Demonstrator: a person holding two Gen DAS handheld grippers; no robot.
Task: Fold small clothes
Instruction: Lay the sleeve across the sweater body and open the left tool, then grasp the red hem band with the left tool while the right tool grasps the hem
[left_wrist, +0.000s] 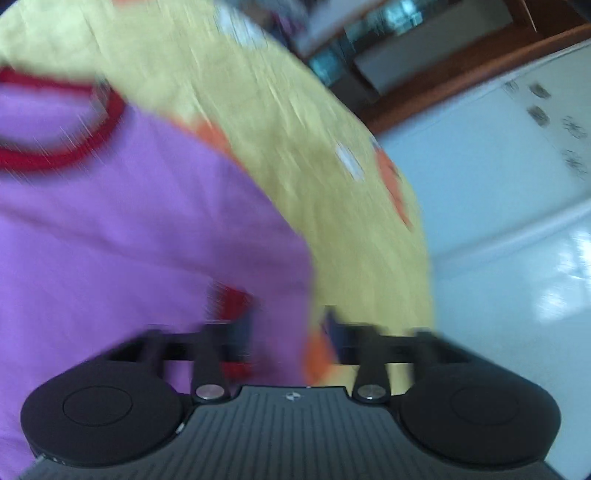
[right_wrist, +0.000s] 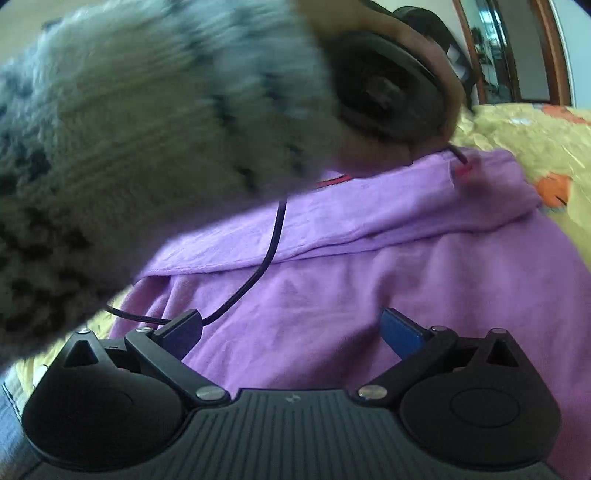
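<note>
Left claw (left_wrist: 288, 332) half spread over shirt (left_wrist: 147, 229); right claw (right_wrist: 291, 332) wide. Risk: cable (right_wrist: 273, 236) snags fold.

The shirt (left_wrist: 129, 229) is purple with a red neckband (left_wrist: 74, 147). The bedspread (left_wrist: 295, 147) beneath it is mustard yellow with orange and white patches. A sleeve (right_wrist: 129, 147) is fuzzy cream-grey flecked with black.

- Motion blur smears my whole left wrist view: my left gripper (left_wrist: 291, 328), the purple cotton shirt with red neckline (left_wrist: 147, 229), the yellow patterned bedspread (left_wrist: 295, 147).
- My fuzzy grey-and-cream knitted sleeve (right_wrist: 129, 147), itself blurred, hides the shirt's upper left in the right wrist view.
</note>
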